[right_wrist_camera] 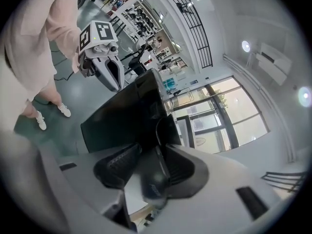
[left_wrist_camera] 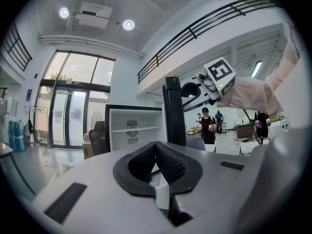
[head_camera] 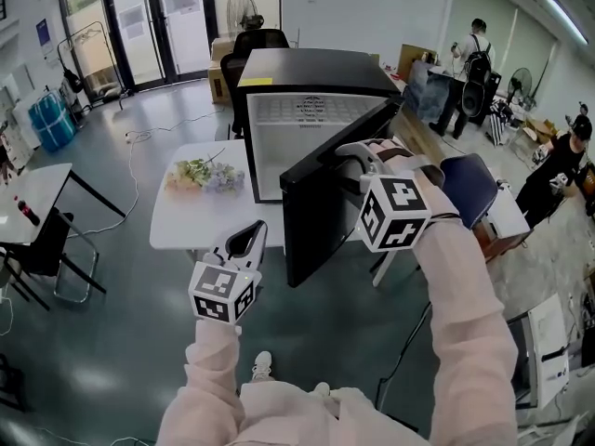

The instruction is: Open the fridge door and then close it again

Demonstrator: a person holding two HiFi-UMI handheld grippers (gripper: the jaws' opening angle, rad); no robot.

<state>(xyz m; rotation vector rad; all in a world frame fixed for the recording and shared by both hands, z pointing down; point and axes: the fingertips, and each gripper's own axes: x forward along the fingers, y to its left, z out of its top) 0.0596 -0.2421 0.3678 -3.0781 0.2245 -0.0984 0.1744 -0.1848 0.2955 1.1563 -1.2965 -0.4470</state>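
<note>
A black mini fridge (head_camera: 316,71) stands on a white table (head_camera: 181,219). Its door (head_camera: 321,214) is swung open toward me, and the white inside (head_camera: 297,124) shows. My right gripper (head_camera: 358,153) reaches over the door's top edge. In the right gripper view the door's edge (right_wrist_camera: 146,130) runs in between the jaws of the right gripper (right_wrist_camera: 148,155), and a gap shows beside one pad. My left gripper (head_camera: 249,237) hangs low in front of the table, left of the door, shut and empty. In the left gripper view the left gripper (left_wrist_camera: 157,147) points level at the door's edge (left_wrist_camera: 174,112).
A bunch of flowers (head_camera: 204,175) lies on the table left of the fridge. A black office chair (head_camera: 256,40) stands behind it, and a blue chair (head_camera: 469,189) stands right of it. A folding chair (head_camera: 46,249) is at the left. Two people (head_camera: 474,63) (head_camera: 558,165) stand at the back right.
</note>
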